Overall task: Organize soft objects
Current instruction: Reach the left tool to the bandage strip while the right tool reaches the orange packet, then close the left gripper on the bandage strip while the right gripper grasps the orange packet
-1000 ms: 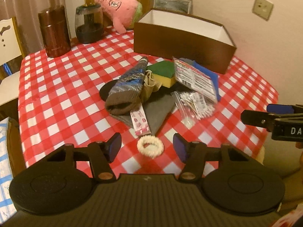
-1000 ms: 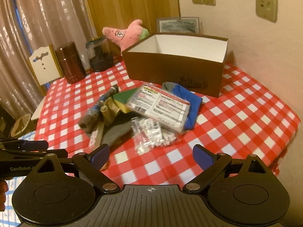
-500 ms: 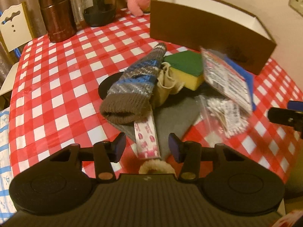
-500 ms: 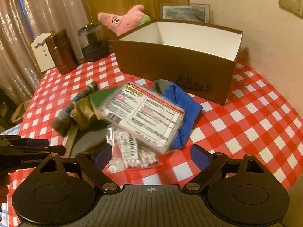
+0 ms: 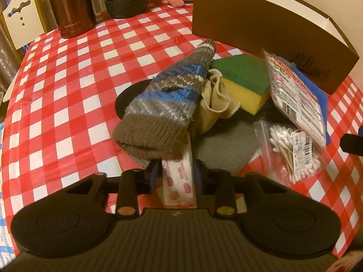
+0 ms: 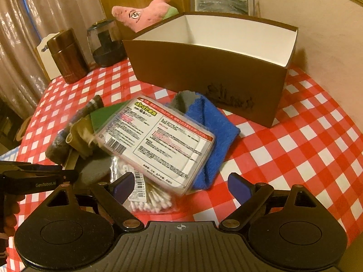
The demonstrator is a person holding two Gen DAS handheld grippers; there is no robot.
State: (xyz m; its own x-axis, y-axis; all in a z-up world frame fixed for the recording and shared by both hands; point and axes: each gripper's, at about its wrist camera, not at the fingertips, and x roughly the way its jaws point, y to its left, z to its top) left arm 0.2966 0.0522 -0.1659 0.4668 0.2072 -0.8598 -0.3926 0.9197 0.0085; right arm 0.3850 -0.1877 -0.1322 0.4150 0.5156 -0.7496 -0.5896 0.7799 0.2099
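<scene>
The left gripper [image 5: 177, 174] is angled steeply downward, its jaws being closed with a flat object between them. The right gripper [image 6: 181, 187] is tilted downward, jaws held wide apart, nothing gripped. A hand [image 6: 9, 217] is partly seen.

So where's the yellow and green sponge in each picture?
Left wrist view: the sponge sits right of centre, beside the striped knit sock.
Right wrist view: only its green top peeks out, left of centre, under the printed packet.
Shared landmark: the brown box behind the pile.
</scene>
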